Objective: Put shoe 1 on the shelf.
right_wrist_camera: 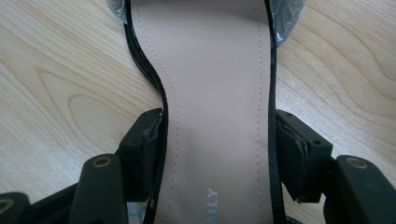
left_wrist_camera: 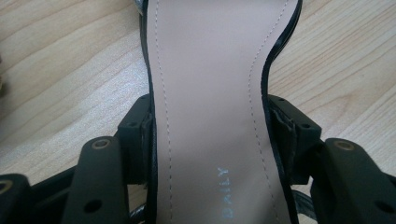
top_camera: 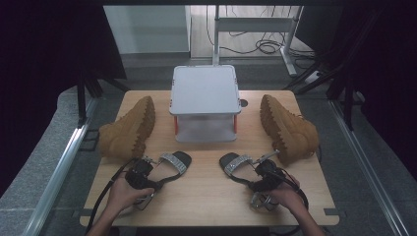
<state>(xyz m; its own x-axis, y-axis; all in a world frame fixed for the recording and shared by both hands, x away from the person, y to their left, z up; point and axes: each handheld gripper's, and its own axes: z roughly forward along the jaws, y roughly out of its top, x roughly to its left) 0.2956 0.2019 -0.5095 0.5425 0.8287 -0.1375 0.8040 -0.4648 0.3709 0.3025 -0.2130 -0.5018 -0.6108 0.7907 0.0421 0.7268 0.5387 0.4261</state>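
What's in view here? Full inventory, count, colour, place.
sandals: 2, black with pink insoles and sparkly straps; left sandal and right sandal at front of table, one in each gripper
boots: 2, tan, on their sides; left boot and right boot flank the rack
rack: 1, white, red posts, back centre
table: 1, light wood
left gripper: black, pads against the left sandal's edges
right gripper: black, pads against the right sandal's edges
hands: 2, left hand, right hand, bottom edge
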